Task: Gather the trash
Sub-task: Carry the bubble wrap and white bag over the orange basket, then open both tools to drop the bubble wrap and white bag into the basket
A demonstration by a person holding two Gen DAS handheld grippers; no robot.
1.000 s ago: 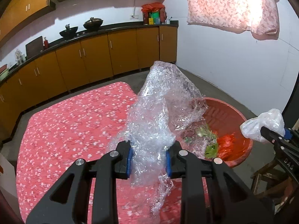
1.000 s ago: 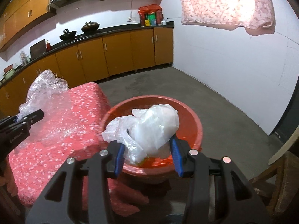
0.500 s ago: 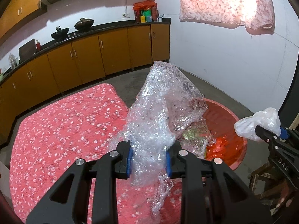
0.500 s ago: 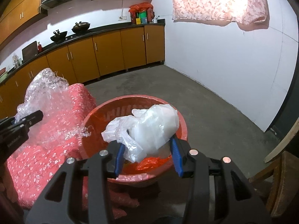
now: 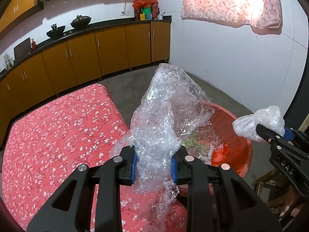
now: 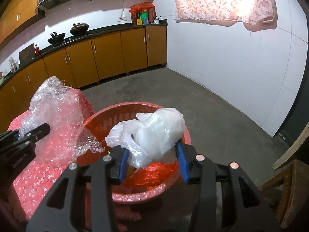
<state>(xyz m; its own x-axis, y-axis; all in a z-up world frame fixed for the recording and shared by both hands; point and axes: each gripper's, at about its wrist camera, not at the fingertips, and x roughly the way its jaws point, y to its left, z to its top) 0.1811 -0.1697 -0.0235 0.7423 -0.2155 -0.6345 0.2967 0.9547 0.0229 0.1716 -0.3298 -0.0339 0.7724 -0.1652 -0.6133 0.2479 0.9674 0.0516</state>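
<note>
My left gripper [image 5: 153,166] clamped crumpled bubble wrap [image 5: 166,116]; my right gripper [image 6: 151,163] pinched a white plastic bag [image 6: 154,133] above the red basin [image 6: 179,181].

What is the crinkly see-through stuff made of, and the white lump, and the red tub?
Bubble wrap: clear, shiny plastic film, apparently with small bubbles. White bag: thin, milky, crumpled plastic. Red tub: probably rigid plastic, judging by its ribbed inner wall.
</note>
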